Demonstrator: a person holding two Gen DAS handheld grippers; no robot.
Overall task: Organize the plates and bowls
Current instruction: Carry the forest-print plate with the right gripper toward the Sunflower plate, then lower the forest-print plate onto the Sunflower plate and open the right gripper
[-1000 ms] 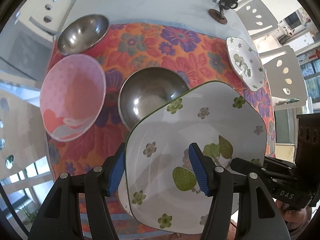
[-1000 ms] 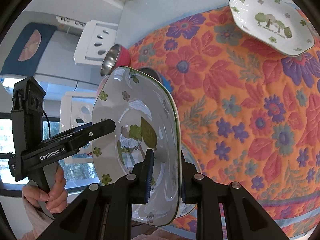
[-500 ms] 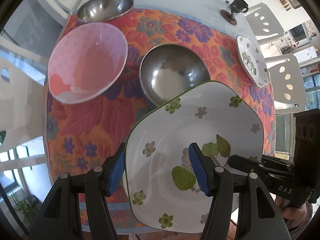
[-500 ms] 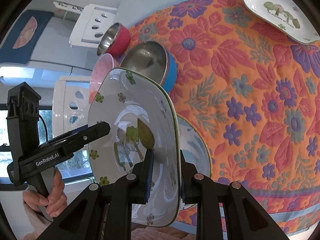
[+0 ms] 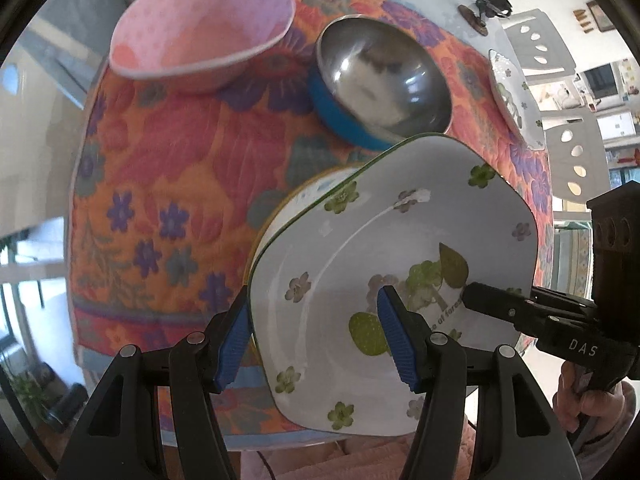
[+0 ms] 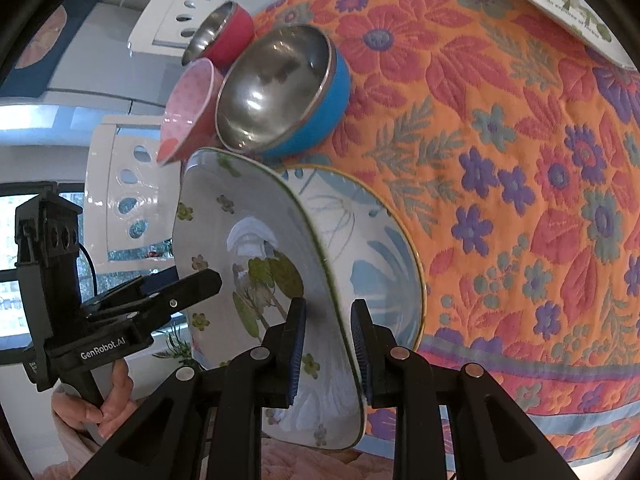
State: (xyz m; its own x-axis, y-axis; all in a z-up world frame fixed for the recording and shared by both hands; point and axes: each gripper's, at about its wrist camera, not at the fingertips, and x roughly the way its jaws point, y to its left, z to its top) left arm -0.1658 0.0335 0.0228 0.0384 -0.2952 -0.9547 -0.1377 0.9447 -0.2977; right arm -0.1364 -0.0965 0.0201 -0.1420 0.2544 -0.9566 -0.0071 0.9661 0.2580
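Note:
A white flower-printed plate (image 5: 400, 248) is held tilted between both grippers. My left gripper (image 5: 316, 340) is shut on its near-left rim. My right gripper (image 6: 328, 344) is shut on its edge (image 6: 320, 280), and its black body shows in the left wrist view (image 5: 560, 320). Under the held plate lies a round blue-and-white plate (image 6: 380, 256) on the flowered cloth. A steel bowl with blue outside (image 5: 384, 80) (image 6: 280, 88), a pink bowl (image 5: 200, 20) (image 6: 188, 108) and a red steel bowl (image 6: 220, 32) stand behind.
A second flower-printed plate (image 5: 512, 100) (image 6: 568, 8) lies at the far right of the cloth (image 6: 520, 160). White chairs (image 6: 120, 184) stand around the table. A small dark cup (image 5: 488, 4) stands on the bare table beyond the cloth.
Both grippers have moved the plate back toward the near table edge and lower. The bowls have shifted up in view, and the round blue-and-white plate has come into sight under the held plate.

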